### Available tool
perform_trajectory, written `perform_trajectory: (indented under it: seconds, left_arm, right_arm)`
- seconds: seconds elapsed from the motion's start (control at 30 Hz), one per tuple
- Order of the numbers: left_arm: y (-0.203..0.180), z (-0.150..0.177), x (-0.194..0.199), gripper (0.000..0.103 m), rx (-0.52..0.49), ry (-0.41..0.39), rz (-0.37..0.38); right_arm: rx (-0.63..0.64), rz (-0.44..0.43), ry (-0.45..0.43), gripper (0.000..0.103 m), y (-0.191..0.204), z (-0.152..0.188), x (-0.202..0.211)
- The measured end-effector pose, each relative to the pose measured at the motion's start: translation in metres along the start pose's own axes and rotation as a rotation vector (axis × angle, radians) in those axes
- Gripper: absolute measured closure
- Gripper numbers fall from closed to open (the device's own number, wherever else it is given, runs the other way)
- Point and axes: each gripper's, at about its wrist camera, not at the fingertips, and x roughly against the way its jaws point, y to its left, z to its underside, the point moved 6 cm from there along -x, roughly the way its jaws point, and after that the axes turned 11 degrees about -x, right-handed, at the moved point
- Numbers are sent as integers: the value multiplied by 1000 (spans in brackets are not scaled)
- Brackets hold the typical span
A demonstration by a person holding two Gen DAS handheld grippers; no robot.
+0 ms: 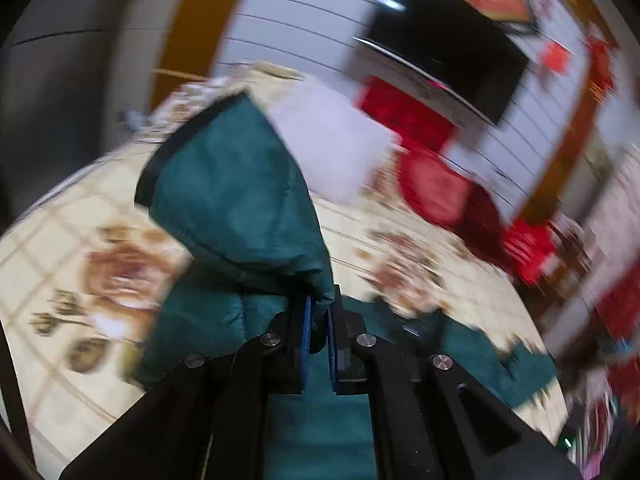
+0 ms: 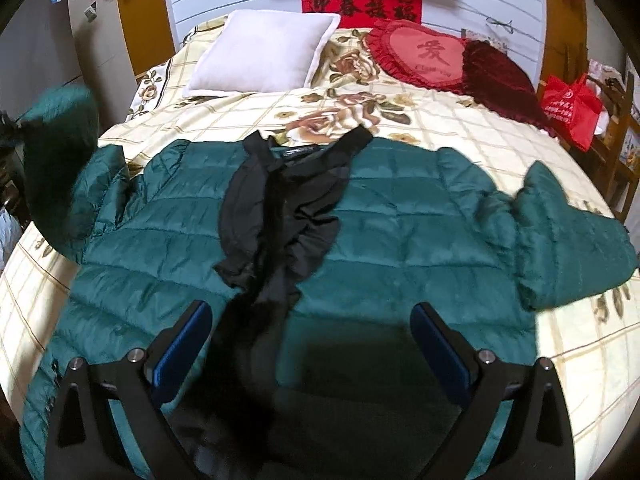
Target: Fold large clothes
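A dark green quilted jacket [image 2: 400,220] lies spread front-up on the bed, its black lining and collar [image 2: 280,200] showing down the middle. In the left wrist view my left gripper [image 1: 320,304] is shut on the jacket's sleeve [image 1: 232,192], which stands lifted above the bedspread with its black cuff edge at the top. The right wrist view shows that raised sleeve [image 2: 60,140] at the far left, blurred. The other sleeve [image 2: 568,240] rests flat at the right. My right gripper [image 2: 310,312] hovers open over the jacket's lower front, with nothing between its fingers.
The floral bedspread [image 2: 400,120] carries a white pillow [image 2: 264,52], a red heart cushion [image 2: 424,52] and a dark red cushion [image 2: 500,80] at the head. A red bag [image 2: 572,108] sits on a wooden chair at the right. A black TV [image 1: 440,40] hangs on the wall.
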Motion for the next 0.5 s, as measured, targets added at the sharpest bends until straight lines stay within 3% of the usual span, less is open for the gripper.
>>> perform_trajectory:
  seconds: [0.13, 0.23, 0.4, 0.5]
  left_arm:
    - [-79, 22, -14, 88, -79, 74, 140]
    - [-125, 45, -33, 88, -134, 135, 203]
    - [-182, 96, -75, 88, -174, 261, 248]
    - [-203, 118, -93, 88, -226, 302, 233]
  right_arm:
    - [-16, 24, -18, 2, -27, -1, 13]
    - [-36, 54, -28, 2, -50, -2, 18]
    - [-129, 62, -27, 2, -88, -2, 14]
    - [-165, 65, -6, 2, -105, 0, 8]
